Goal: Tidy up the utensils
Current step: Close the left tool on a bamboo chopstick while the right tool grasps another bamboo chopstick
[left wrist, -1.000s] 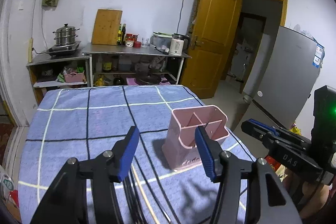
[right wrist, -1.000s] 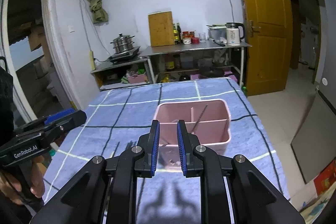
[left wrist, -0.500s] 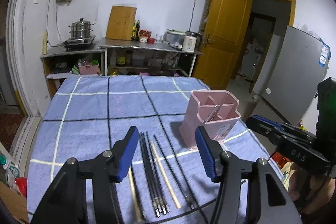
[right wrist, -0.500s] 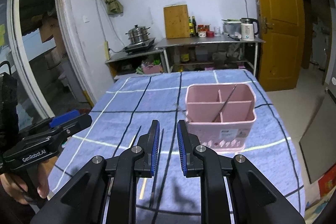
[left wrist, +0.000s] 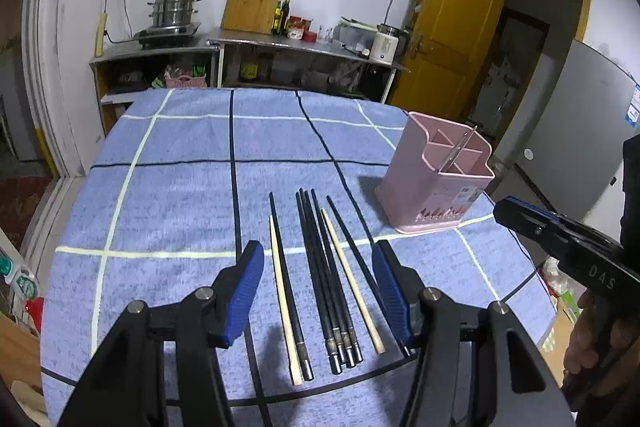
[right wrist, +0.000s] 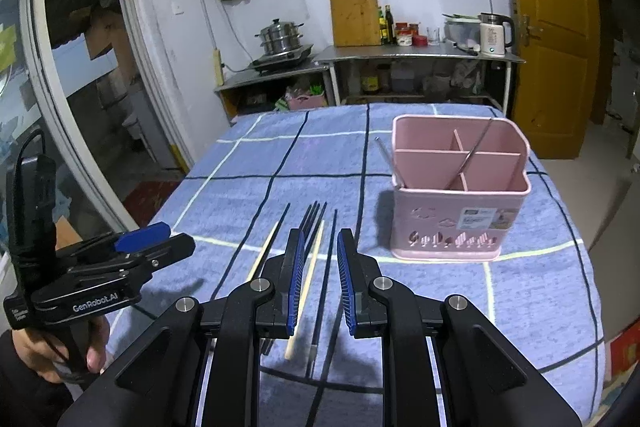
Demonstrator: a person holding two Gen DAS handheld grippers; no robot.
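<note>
Several chopsticks, black ones and pale wooden ones, lie side by side on the blue checked cloth. A pink divided holder stands to their right, with thin metal chopsticks leaning inside. My left gripper hangs open above the near ends of the row, its fingers straddling most of it. My right gripper stands open by a narrow gap over the same row, with nothing held. The holder is ahead and right of it. Each gripper shows in the other's view.
The table's near edge runs just under both grippers, and its right edge passes close behind the holder. Beyond the far edge stand steel shelves with a steamer pot, a cutting board and a kettle. A yellow door stands open at the right.
Both grippers have drawn back from the pink holder and sunk toward the near side of the table. The row of chopsticks has come into view under them. Neither jaw opening has changed.
</note>
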